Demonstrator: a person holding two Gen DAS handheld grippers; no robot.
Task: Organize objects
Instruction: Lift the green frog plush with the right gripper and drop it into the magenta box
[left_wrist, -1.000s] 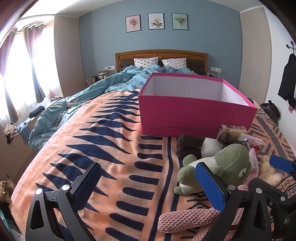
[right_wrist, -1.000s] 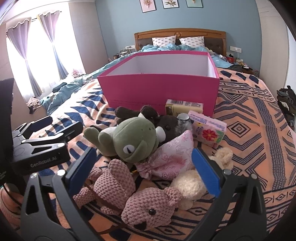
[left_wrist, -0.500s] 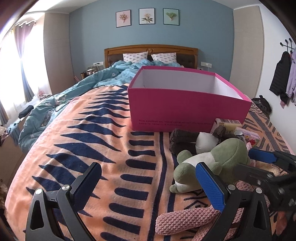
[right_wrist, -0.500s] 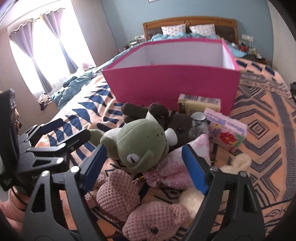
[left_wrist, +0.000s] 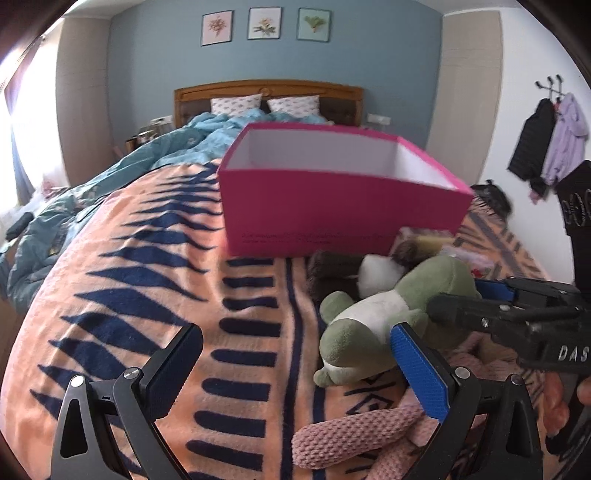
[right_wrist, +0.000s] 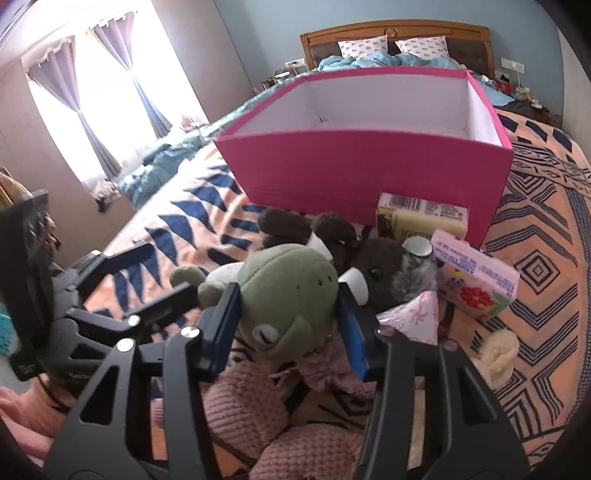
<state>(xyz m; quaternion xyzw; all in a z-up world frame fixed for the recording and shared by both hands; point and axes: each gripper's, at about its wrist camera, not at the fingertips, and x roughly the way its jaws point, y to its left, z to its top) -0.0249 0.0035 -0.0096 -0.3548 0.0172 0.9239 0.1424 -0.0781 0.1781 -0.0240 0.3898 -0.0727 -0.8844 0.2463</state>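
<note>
The green frog plush (right_wrist: 291, 295) was gripped between the right gripper (right_wrist: 290, 325) pads, the left gripper (left_wrist: 295, 373) held open and empty, so a lift into the pink box (right_wrist: 369, 166) ahead was judged next

Green frog plush (right_wrist: 288, 295) hides brown plush (right_wrist: 373, 266) partly.

The right claw (right_wrist: 290, 308) reaches forward and low, its two blue pads (right_wrist: 352, 334) pressed against both sides of the frog's (right_wrist: 291, 291) head. The left claw (left_wrist: 295, 363) hangs to its left, jaws spread wide with nothing between them, its fingers (left_wrist: 419, 373) pointing forward.
</note>
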